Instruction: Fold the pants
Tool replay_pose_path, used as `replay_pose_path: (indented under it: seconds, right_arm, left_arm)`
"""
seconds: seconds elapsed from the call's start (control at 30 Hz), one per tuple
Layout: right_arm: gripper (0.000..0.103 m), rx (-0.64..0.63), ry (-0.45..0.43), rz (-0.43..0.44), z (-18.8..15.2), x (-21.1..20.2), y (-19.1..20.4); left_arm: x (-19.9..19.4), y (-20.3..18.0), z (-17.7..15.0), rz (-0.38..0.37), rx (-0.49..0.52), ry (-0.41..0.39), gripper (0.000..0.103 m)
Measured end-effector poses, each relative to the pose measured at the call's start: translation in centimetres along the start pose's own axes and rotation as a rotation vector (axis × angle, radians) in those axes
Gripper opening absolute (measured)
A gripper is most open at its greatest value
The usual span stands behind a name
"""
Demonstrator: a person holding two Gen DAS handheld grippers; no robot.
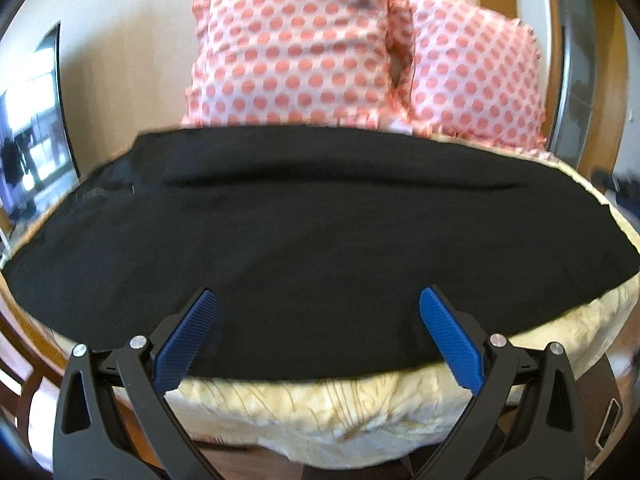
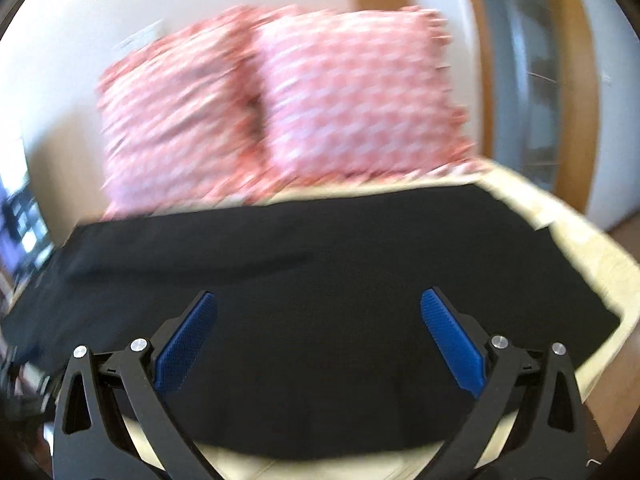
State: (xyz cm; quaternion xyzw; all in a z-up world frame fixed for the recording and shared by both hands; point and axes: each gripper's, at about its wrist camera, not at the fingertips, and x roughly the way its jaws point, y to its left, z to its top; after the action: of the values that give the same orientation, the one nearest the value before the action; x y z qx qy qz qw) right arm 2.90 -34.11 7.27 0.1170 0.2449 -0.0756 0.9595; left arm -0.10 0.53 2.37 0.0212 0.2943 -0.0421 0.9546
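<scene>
I am holding the left gripper [image 1: 318,300] and right gripper [image 2: 319,302] wide apart and empty over the pants' [image 1: 320,240] near edge, lining up a fold on the bed [image 1: 360,412].

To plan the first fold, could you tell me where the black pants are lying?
In both wrist views the pants lie spread flat across the cream bed cover, in front of the two spotted pillows, beyond both open grippers.

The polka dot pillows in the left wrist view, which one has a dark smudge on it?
The left pillow: a dark smudge sits near its top right. The right pillow shows only dots.
</scene>
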Motion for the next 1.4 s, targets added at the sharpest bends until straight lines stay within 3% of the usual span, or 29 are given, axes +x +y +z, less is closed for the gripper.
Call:
replay_pose_path:
  seconds: [0.03,0.17,0.23,0.4,0.6,0.7,0.77,0.8,0.83,0.9,1.0,1.1,1.23,1.3,1.4]
  right_arm:
    - [0.102,0.069,0.033,-0.027,2.6,1.8,-2.2]
    - [0.097,0.234,0.17,-0.107,7.6,8.8,-7.4]
    - [0.074,0.282,0.243,-0.168,9.6,13.3,-9.4]
    - [0.056,0.362,0.328,-0.311,12.2,21.4,-12.4]
    - [0.056,0.433,0.409,-0.451,12.7,28.3,-13.5]
    - [0.054,0.35,0.413,-0.547,12.7,28.9,-13.1]
    - [0.039,0.349,0.362,-0.544,12.1,27.8,-13.1]
    - [0.026,0.365,0.337,-0.532,11.8,27.0,-13.5]
    - [0.014,0.396,0.309,-0.496,11.3,25.9,-14.1]
    - [0.004,0.494,0.281,-0.402,10.2,23.8,-15.8]
    - [0.002,0.61,0.186,-0.262,9.3,20.0,-17.2]
    - [0.002,0.573,0.007,-0.129,9.2,13.1,-16.2]
    - [0.002,0.553,-0.126,0.022,7.1,4.2,-14.4]
    - [0.002,0.556,-0.138,0.046,5.1,1.5,-14.4]
    - [0.002,0.621,-0.062,0.042,-0.3,-1.6,-14.5]
  left_arm:
    - [-0.2,0.0,0.2,-0.001,0.004,-0.017,0.101]
    - [-0.1,0.4,1.0,-0.053,-0.011,-0.064,0.101]
    - [0.2,0.5,1.1,-0.082,-0.018,-0.063,0.101]
    - [1.0,1.0,1.0,-0.151,-0.037,-0.063,0.101]
    - [1.6,1.8,1.0,-0.195,-0.038,-0.069,0.101]
    - [2.2,1.6,1.0,-0.193,-0.026,-0.058,0.101]
    - [2.2,1.8,0.9,-0.199,-0.027,-0.061,0.101]
    - [2.1,1.9,0.8,-0.203,-0.031,-0.065,0.101]
    - [2.0,2.1,0.7,-0.212,-0.043,-0.069,0.101]
    - [2.1,2.5,0.6,-0.232,-0.07,-0.062,0.101]
    - [1.9,2.9,0.4,-0.238,-0.087,-0.053,0.101]
    - [1.3,3.8,0.4,-0.231,-0.119,-0.059,0.101]
    - [0.4,5.5,0.4,-0.245,-0.2,-0.067,0.101]
    - [0.2,5.9,0.4,-0.244,-0.222,-0.069,0.101]
    - [0.0,6.2,0.5,-0.243,-0.244,-0.065,0.101]
